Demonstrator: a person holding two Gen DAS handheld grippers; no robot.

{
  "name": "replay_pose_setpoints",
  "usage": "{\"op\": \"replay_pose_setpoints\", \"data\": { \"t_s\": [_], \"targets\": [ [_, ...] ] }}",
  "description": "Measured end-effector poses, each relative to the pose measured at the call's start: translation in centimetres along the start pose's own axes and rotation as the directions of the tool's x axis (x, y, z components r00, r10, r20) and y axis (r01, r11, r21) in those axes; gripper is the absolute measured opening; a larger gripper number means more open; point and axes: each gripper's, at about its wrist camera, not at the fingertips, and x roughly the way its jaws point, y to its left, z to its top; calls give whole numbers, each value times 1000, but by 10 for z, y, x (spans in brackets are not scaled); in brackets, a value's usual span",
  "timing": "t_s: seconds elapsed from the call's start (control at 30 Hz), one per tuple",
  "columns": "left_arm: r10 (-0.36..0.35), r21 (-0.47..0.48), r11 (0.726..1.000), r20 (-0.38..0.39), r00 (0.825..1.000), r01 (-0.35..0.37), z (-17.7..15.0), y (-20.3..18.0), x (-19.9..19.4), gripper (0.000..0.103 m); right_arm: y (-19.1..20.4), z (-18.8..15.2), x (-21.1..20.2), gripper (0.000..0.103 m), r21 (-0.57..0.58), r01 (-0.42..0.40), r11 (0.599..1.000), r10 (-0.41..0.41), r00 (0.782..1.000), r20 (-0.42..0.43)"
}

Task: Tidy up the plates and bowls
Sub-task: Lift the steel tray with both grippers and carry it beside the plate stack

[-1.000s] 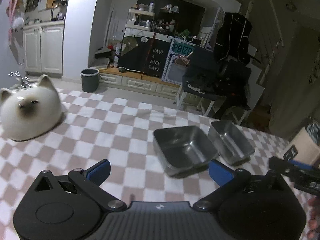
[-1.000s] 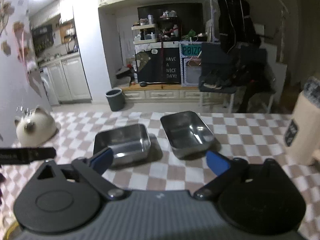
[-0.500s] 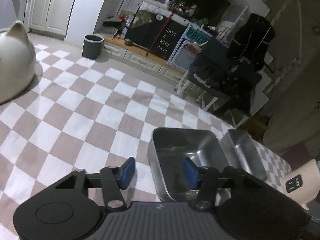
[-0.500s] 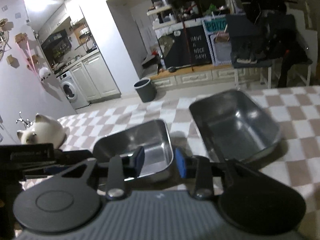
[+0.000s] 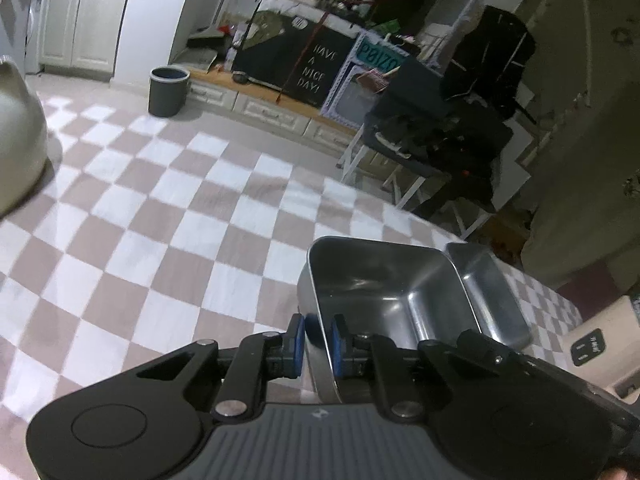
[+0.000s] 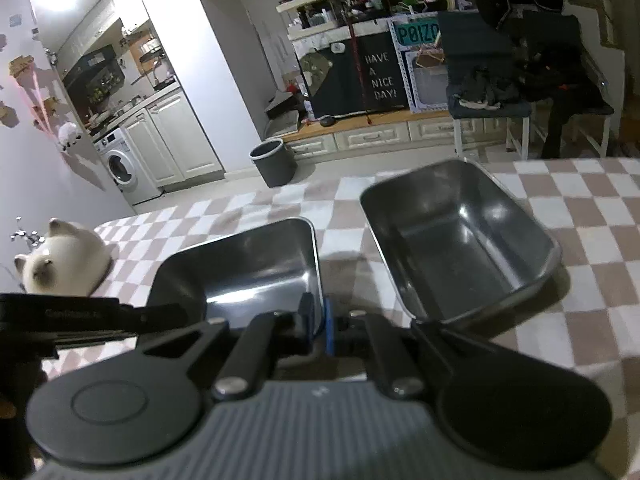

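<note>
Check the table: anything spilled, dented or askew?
Nothing stands out. The left tray and right tray sit empty and upright on the cloth, apart, the right one turned at an angle.

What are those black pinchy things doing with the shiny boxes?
A person is tidying two rectangular stainless-steel trays on a pink-and-white checked tablecloth. Both grippers have just closed on the nearer steel tray: the left gripper pinches its left wall, and the right gripper pinches its right wall. The second steel tray sits beside it, untouched. Nothing looks lifted yet.
</note>
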Motion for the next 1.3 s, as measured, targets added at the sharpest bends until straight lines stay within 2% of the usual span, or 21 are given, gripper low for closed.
{"op": "replay_pose_setpoints", "data": {
  "t_s": [0.17, 0.33, 0.7, 0.83, 1.03, 1.3],
  "targets": [
    [-21, 13, 1000, 15, 1000, 21, -1, -16, -38, 14, 12, 3, -40, 8, -25, -5, 1000, 5, 1000, 15],
    [-69, 48, 997, 31, 997, 68, -12, -39, -84, 14, 21, -1, -97, 8, -38, 15, 999, -14, 999, 36],
    [-174, 117, 979, 38, 984, 169, -61, -74, -163, 14, 29, -47, -211, 8, 14, 55, 998, -56, 995, 87],
    [-213, 125, 970, 10, 977, 210, -82, -82, -174, 14, 28, -71, -242, 9, 38, 66, 997, -69, 995, 74],
    [-249, 190, 949, -44, 968, 253, -115, -102, -182, 14, 15, -104, -275, 9, 87, 119, 989, -125, 990, 71],
    [-229, 245, 935, -129, 965, 255, -148, -108, -167, 15, 10, -123, -281, 9, 90, 182, 979, -184, 983, 12]
  ]
}}
